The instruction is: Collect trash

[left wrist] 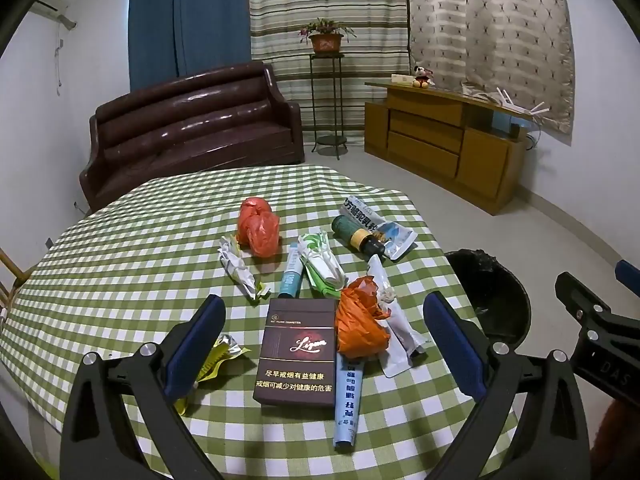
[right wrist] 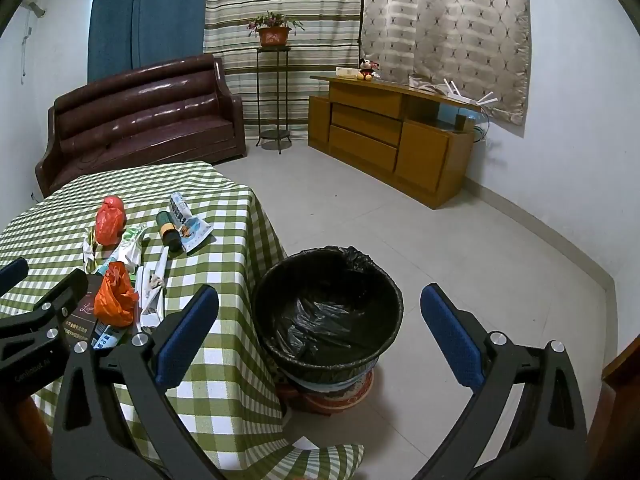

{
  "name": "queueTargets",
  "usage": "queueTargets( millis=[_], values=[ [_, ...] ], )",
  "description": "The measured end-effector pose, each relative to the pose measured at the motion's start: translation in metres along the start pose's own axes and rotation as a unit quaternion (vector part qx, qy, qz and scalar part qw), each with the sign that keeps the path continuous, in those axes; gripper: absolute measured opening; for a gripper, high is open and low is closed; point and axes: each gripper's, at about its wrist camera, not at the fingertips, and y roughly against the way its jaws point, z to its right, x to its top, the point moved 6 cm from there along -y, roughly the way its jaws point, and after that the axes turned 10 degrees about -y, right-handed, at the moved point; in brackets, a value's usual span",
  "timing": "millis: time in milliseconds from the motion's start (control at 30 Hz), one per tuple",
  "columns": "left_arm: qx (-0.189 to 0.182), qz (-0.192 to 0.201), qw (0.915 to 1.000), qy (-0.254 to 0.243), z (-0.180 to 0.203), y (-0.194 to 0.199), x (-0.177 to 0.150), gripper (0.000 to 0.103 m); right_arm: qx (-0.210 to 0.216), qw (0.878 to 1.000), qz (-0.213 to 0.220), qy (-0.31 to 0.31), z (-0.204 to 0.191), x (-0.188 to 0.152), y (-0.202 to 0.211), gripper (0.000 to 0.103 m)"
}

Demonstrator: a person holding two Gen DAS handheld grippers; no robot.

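Observation:
Trash lies scattered on a green checked tablecloth (left wrist: 120,248). A dark cigarette box (left wrist: 298,352) sits between the wide-apart blue pads of my left gripper (left wrist: 324,316), which is open and above it. An orange crumpled bag (left wrist: 360,328) and a light blue tube (left wrist: 348,400) lie to its right, a yellow wrapper (left wrist: 222,356) by the left pad. Farther off are a red bag (left wrist: 258,226), a dark bottle (left wrist: 358,234) and white wrappers (left wrist: 238,268). My right gripper (right wrist: 320,312) hangs open over the black-lined bin (right wrist: 328,308), nothing between its pads.
The bin (left wrist: 488,296) stands on the floor by the table's right edge. A brown sofa (left wrist: 192,128), a plant stand (left wrist: 328,100) and a wooden cabinet (left wrist: 444,136) line the far wall. The right gripper's finger (left wrist: 588,308) shows at the left wrist view's right side.

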Motion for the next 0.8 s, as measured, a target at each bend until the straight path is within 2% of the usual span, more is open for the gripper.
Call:
queueTargets(
  millis=[800],
  values=[
    [0.002, -0.007, 1.0000, 0.002, 0.0014, -0.0038, -0.0037, 0.097, 0.000, 1.000, -0.001, -0.001, -0.0001, -0.0012, -0.0011, 0.099]
  ],
)
